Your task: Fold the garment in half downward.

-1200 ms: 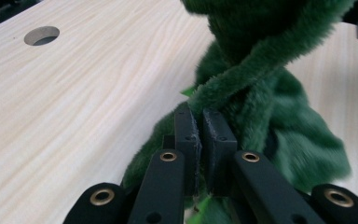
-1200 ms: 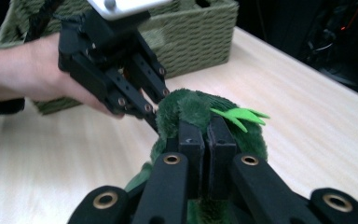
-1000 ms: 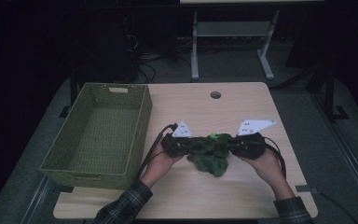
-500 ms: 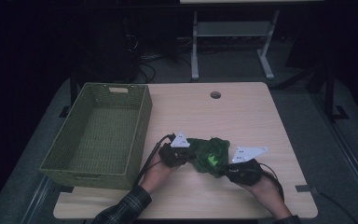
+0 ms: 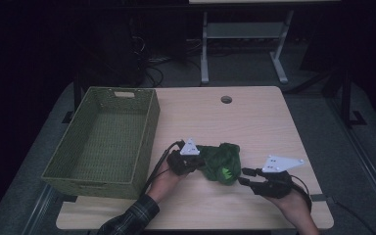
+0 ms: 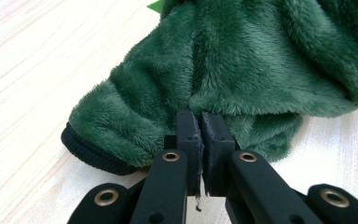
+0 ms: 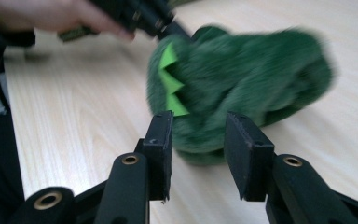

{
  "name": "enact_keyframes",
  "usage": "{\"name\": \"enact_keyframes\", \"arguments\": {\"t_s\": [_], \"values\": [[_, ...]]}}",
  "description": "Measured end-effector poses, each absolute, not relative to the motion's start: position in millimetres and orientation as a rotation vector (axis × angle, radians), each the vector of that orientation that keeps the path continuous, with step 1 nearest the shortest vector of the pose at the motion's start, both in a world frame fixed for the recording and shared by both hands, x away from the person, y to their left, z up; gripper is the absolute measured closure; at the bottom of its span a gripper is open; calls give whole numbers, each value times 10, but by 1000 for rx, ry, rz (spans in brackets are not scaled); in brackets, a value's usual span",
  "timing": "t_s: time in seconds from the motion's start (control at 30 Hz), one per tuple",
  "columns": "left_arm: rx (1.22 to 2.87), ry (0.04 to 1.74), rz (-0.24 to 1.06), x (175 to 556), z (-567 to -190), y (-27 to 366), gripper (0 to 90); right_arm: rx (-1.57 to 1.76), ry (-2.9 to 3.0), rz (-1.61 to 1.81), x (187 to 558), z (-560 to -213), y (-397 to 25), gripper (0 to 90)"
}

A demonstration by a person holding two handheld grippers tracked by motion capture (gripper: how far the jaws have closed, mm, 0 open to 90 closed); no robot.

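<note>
Nearest the person, bottom of the high view: left forearm in a plaid sleeve [image 5: 127,223] comes in low-left and angles up & right; right hand [image 5: 293,208] comes in from the bottom-right edge, angled up-left.

Right claw [image 5: 245,176] sits near the front-right part of the bench [image 5: 264,122], tips aimed left toward the green fleece garment [image 5: 220,161], w/ its grey three-cornered plate [image 5: 283,163] on top. In the right gripper view the jaws are spread apart w/ nothing between the pads; the garment's rounded end lies just past the tips, blurred, w/ a lime zigzag trim [image 7: 170,81] showing on its side. Can't tell if the tips touch the fabric.

Left claw [image 5: 196,164] is a bit further in, left of the garment, pointing right into it; left hand [image 5: 169,171] wraps the grip, cable trailing off toward the basket side. In the left gripper view the jaws are pressed together, pinching a fold of the fleece at the garment's lower edge. A black ribbed cuff [image 6: 93,151] lies on the wood just left of the pinch. In the right gripper view the left hand & claw show at top-left, touching the garment's far end.

Garment is bunched in a heap on the bench, between the two claws, front-centre.

Further left: an olive woven basket [image 5: 58,171] on the bench's left side, near the left claw but apart from it. Toward the far edge, a round cable hole [image 5: 226,99] in the bench top.
</note>
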State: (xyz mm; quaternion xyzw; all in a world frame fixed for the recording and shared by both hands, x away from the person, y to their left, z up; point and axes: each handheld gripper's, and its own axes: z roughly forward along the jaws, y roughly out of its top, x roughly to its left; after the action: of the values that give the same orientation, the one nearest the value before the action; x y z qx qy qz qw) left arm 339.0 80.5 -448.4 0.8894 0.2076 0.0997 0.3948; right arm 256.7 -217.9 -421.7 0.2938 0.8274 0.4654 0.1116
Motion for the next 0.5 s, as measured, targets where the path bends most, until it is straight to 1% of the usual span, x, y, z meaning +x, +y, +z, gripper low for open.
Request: {"name": "enact_keyframes", "arguments": {"t_s": [0.1,0.17,0.3,0.33,0.37,0.4,0.43,0.5], "values": [[2257,523,252,3387,-4486,799,871,924,2397,1355,2660,-4176,-2267,616],[2257,521,252,3386,-4484,801,871,963,2400,1378,2763,-4183,-2300,588],[2256,519,247,3388,-4483,803,871,1016,2447,1401,2920,-4222,-2233,551],[2256,517,247,3387,-4484,802,871,1017,2450,1393,2943,-4237,-2209,565],[2255,518,247,3384,-4483,801,871,1017,2468,1382,2979,-4258,-2181,613],[2255,516,247,3382,-4478,802,871,1024,2494,1378,3012,-4286,-2150,682],[2254,516,248,3381,-4475,804,871,1014,2510,1368,3021,-4299,-2128,782],[2252,517,248,3384,-4466,814,871,980,2522,1359,3003,-4304,-2077,845]]}}
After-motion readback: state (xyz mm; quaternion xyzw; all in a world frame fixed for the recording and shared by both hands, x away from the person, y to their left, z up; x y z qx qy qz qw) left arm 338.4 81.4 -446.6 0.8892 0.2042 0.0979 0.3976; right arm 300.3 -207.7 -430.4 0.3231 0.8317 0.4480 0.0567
